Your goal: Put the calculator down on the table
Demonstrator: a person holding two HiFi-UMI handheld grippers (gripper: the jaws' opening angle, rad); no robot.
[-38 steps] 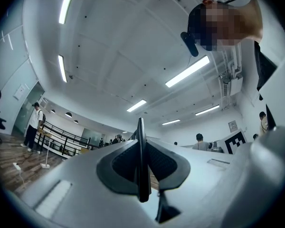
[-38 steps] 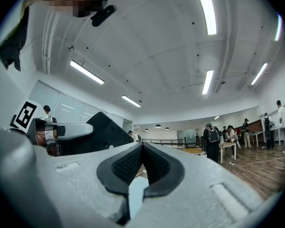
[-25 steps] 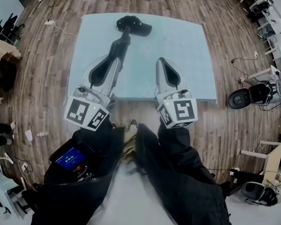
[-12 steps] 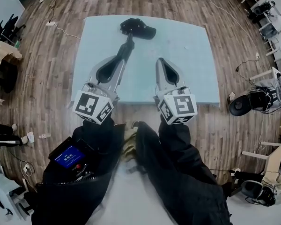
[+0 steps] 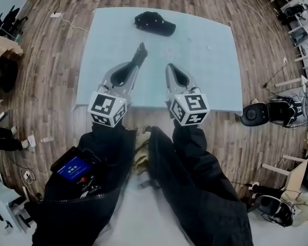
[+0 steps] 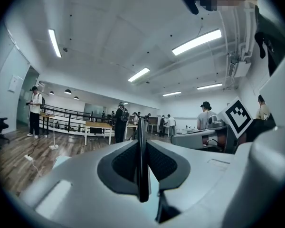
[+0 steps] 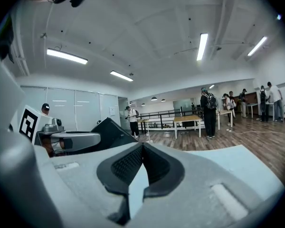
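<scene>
While I reach out over the pale blue worktop (image 5: 205, 60), my left gripper (image 5: 133, 65) has its fingers (image 6: 126, 163) pinched narrow on the calculator (image 5: 140, 52), a thin dark slab that I grip by one end. In the left gripper view it stands on edge between the two ribbed pads (image 6: 157, 163), which press on its flat faces, and it runs straight out ahead beyond the tips. In the head view it reaches toward the far side of the worktop, above the blue surface. Whether its lower edge touches that surface I cannot tell.

A black cap (image 5: 154, 23) lies near the far edge of the worktop, beyond the calculator's far end and apart from it. My right gripper (image 5: 169, 68) is just beside the left one, over the near half of the worktop. Its fingers (image 7: 127, 164) are closed tip to tip with nothing between them, and only the blue surface shows through the gap lower down. In the right gripper view the left gripper and the calculator's dark face show at the left.

Both marker cubes (image 5: 107, 108) sit over the worktop's near edge, with my dark sleeves (image 5: 108, 147) behind them. Around the worktop is a wooden floor (image 5: 56, 65), and several people (image 6: 119, 122) stand by tables (image 6: 97, 126) far back in the room.
</scene>
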